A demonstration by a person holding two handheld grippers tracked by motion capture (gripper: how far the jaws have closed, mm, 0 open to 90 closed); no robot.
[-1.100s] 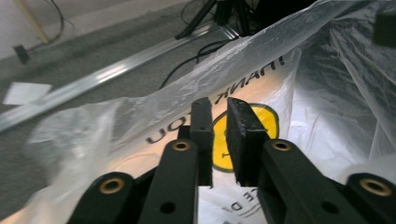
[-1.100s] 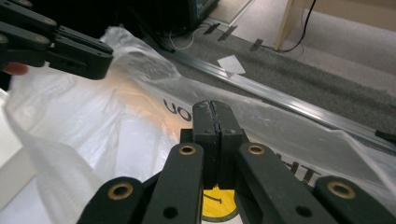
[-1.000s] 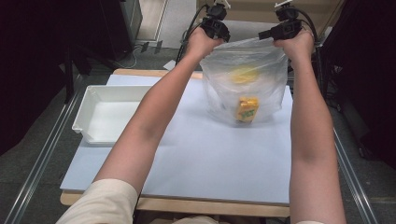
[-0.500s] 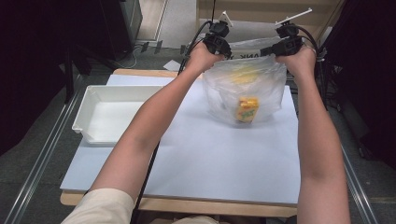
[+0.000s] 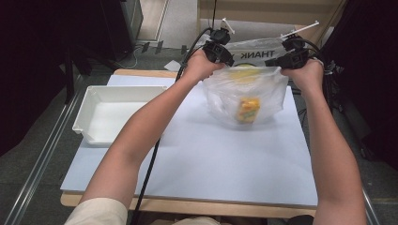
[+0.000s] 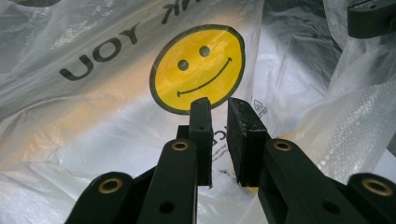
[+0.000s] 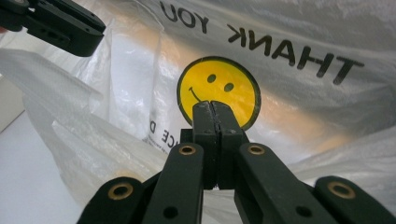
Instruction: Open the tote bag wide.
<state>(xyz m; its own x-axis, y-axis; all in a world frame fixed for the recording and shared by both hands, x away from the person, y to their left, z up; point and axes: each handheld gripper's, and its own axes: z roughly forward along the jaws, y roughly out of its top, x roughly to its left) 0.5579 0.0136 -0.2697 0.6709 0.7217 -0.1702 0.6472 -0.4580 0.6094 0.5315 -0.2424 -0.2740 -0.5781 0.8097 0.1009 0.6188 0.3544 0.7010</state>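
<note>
A clear plastic bag [image 5: 244,91] printed with a yellow smiley [image 6: 198,67] and "THANK YOU" rests on the white board [image 5: 211,159] at the far side. Inside it lies a yellow-orange packet [image 5: 248,108]. My left gripper [image 5: 230,61] is at the bag's left rim. Its jaws [image 6: 217,105] have just been opening and stand slightly apart, with no film visibly pinched between them. My right gripper [image 5: 268,63] is at the right rim, and its jaws [image 7: 214,105] are pressed together on the bag's edge. The bag's mouth stretches between the two.
An empty white tray [image 5: 84,108] sits on the board's left side. Dark curtains flank the table on both sides. A black cable [image 5: 150,173] trails along the left forearm. A wooden shelf stands behind the bag.
Both hands have come down and toward the near side with the bag. The bag hangs lower and slumps more on the board.
</note>
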